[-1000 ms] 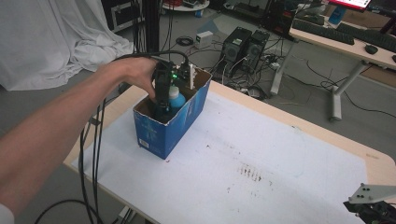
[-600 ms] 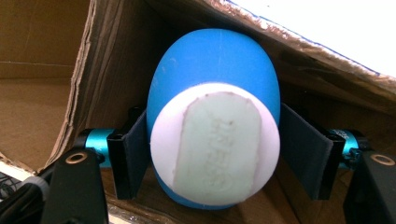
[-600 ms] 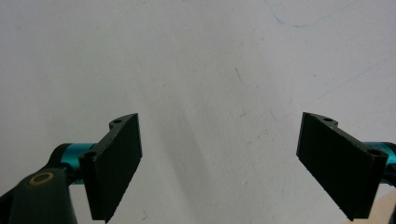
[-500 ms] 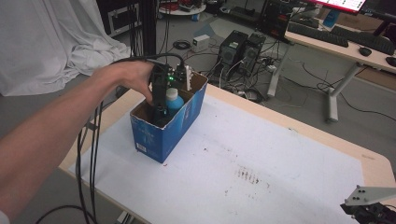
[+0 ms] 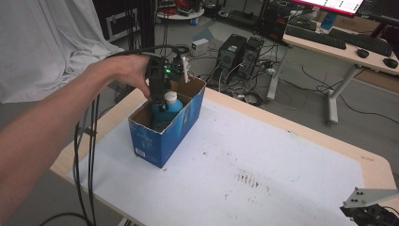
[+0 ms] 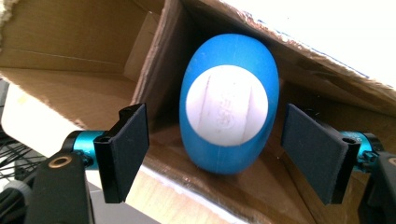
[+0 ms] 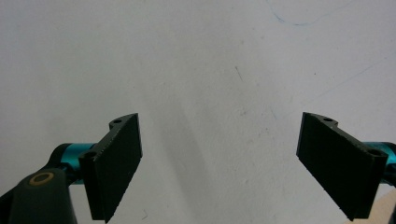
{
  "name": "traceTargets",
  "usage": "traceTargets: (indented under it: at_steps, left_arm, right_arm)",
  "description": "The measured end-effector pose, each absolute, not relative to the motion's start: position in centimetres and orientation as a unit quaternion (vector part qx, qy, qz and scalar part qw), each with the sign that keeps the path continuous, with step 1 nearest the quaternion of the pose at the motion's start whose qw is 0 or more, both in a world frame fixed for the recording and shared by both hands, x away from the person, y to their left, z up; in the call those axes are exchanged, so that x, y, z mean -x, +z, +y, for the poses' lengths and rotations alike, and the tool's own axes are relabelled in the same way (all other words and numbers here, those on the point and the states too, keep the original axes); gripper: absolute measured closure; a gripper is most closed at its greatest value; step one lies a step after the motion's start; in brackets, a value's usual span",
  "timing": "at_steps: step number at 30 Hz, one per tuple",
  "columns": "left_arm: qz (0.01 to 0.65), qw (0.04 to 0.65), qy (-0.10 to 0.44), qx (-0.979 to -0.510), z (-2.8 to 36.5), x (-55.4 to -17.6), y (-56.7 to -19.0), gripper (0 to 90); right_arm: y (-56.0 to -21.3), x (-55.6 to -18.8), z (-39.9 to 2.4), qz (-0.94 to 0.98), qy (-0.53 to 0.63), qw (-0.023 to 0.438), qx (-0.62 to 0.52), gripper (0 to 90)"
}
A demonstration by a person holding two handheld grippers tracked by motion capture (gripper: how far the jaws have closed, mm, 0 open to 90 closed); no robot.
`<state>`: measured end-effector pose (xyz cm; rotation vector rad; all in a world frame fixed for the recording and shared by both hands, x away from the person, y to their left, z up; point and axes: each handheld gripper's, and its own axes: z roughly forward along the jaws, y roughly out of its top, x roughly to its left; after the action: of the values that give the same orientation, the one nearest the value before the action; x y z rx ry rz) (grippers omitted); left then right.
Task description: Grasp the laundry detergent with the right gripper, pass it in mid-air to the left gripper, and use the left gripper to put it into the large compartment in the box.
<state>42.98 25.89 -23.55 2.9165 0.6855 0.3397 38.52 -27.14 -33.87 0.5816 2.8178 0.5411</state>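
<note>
Matt blue plastic bottle [image 6: 228, 107], rough cardboard box [image 5: 160, 141], smooth white tbl [image 5: 282, 179]

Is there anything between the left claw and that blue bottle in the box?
Nothing visible. The open left claw hangs right above the bottle, one pad at each side, clear of the box walls.

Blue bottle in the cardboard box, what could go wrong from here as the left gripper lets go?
The left gripper has just been opening; its pads stand clear of the blue bottle. The bottle stands near the cardboard box wall, so a jaw lifting out might clip its white cap or the box's flap and tip it. The trailing cables could also snag the table edge.
</note>
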Motion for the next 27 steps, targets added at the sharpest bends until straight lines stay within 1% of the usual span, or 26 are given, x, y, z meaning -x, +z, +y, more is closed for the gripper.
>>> traceTargets:
  at_steps: [5,7,12,16,18,20,27]
  left_arm:
    - [0.228,0.07,0.126,-0.963,25.5,-42.7,-21.6,23.6]
    - [0.224,0.074,0.131,-0.963,25.1,-42.5,-20.8,22.1]
    - [0.202,0.081,0.143,-0.966,23.3,-42.0,-18.9,22.0]
    - [0.183,0.085,0.152,-0.967,21.6,-41.9,-17.8,20.2]
    - [0.172,0.093,0.154,-0.969,20.7,-41.9,-17.3,20.2]
    - [0.164,0.102,0.15,-0.97,19.7,-41.9,-17.2,18.2]
    - [0.125,0.103,0.14,-0.977,15.7,-42.3,-17.5,18.3]
  right_arm:
    - [-33.8,-38.5,-27.2,0.956,0.186,0.107,-0.198,13.6]
    - [-33.8,-38.5,-27.2,0.956,0.187,0.106,-0.199,13.6]
    - [-33.8,-38.5,-27.1,0.956,0.187,0.107,-0.198,13.6]
    - [-33.8,-38.5,-27.0,0.957,0.188,0.106,-0.196,13.6]
    - [-33.8,-38.4,-27.0,0.956,0.189,0.107,-0.198,13.6]
    - [-33.7,-38.4,-27.0,0.956,0.189,0.107,-0.197,13.6]
    - [-33.6,-38.2,-27.0,0.955,0.189,0.108,-0.2,13.6]
